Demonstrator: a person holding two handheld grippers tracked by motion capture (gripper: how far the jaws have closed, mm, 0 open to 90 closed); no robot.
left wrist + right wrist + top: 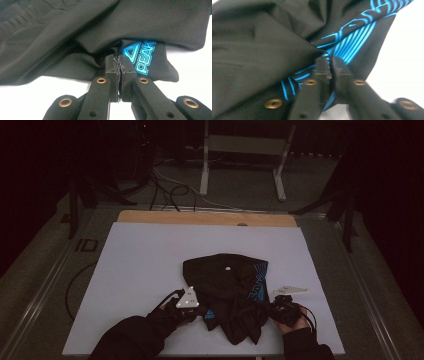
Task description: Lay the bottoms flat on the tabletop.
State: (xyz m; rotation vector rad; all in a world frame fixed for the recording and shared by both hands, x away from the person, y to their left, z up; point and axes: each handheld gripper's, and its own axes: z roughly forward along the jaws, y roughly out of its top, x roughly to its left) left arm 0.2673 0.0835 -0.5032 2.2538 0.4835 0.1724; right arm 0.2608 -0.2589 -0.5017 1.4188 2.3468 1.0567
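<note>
Two grippers work at the near edge of the white desk (130, 270), each clamped on the crumpled black garment (225, 285) between them. At about seven o'clock from the garment's middle, the left gripper (119, 75) has its jaws closed tight on a bunched fold of cloth beside a blue printed logo (140, 57); the fabric spreads away beyond the tips. At about four o'clock, the right gripper (329, 72) has its jaws pinched shut on a hem crossed by blue stripes (352, 47), the cloth bulging to their left. Farther off, the garment's main heap lies near the desk's centre, with a wooden strip (205, 218) at twelve o'clock along the far edge.
</note>
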